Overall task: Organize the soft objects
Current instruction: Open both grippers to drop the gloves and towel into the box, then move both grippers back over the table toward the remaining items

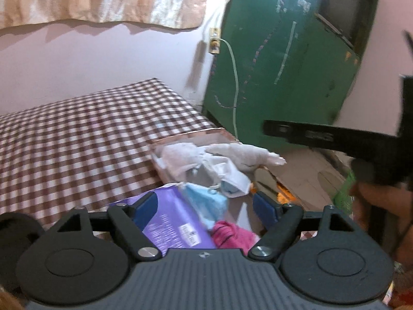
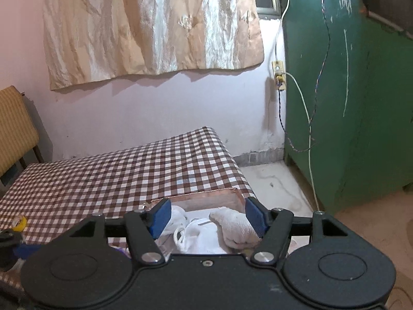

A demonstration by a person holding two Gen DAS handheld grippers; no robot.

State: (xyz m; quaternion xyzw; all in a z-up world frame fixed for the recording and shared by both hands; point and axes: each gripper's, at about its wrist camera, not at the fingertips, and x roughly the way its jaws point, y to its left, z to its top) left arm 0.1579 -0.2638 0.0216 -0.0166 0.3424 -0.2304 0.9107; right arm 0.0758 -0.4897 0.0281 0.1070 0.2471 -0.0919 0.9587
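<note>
A pink cardboard box (image 1: 206, 133) sits at the right end of the checked table and holds white cloths (image 1: 180, 159) and a white sock (image 1: 245, 155) that hangs over its rim. My left gripper (image 1: 206, 206) is open above a purple packet (image 1: 173, 222), a light blue face mask (image 1: 209, 201) and a pink cloth (image 1: 232, 235). My right gripper (image 2: 209, 219) is open over the box (image 2: 206, 196), its blue pads on either side of the white sock (image 2: 235, 224) and white cloths (image 2: 196, 235). The right gripper's body also shows in the left wrist view (image 1: 335, 139).
The checked tablecloth (image 2: 116, 178) covers the table. A green cabinet (image 2: 348, 103) stands to the right with a cable hanging from a wall socket (image 2: 278, 75). A chair (image 2: 15, 126) is at far left. A yellow tape roll (image 2: 19, 223) lies near the table's left front.
</note>
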